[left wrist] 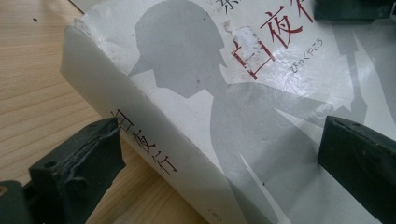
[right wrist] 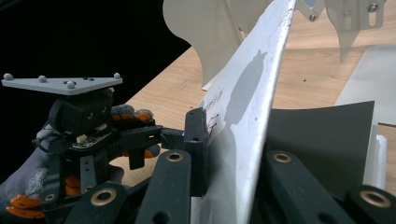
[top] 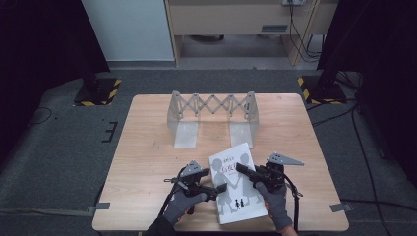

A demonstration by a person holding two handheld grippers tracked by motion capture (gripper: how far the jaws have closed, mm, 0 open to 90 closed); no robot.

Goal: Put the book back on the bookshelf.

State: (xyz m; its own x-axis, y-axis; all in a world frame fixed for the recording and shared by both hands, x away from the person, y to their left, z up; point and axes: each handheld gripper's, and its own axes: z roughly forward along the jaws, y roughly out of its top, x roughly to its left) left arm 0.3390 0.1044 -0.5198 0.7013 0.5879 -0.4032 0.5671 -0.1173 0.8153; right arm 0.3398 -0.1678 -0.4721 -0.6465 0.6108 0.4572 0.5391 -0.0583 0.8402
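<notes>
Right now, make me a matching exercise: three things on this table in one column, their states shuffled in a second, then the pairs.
Things:
1. left hand-held gripper
2. right hand-held gripper
3. folding book rack

States:
A. stands unused at the table's far side
B. shut on the book's front cover, lifted off the pages
C. jaws wide, straddling the book's spine edge

Pairs: 1-C, 2-B, 3-A

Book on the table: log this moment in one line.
book: cover lifted | right gripper: shut on cover | left gripper: open, straddling spine | table
</notes>
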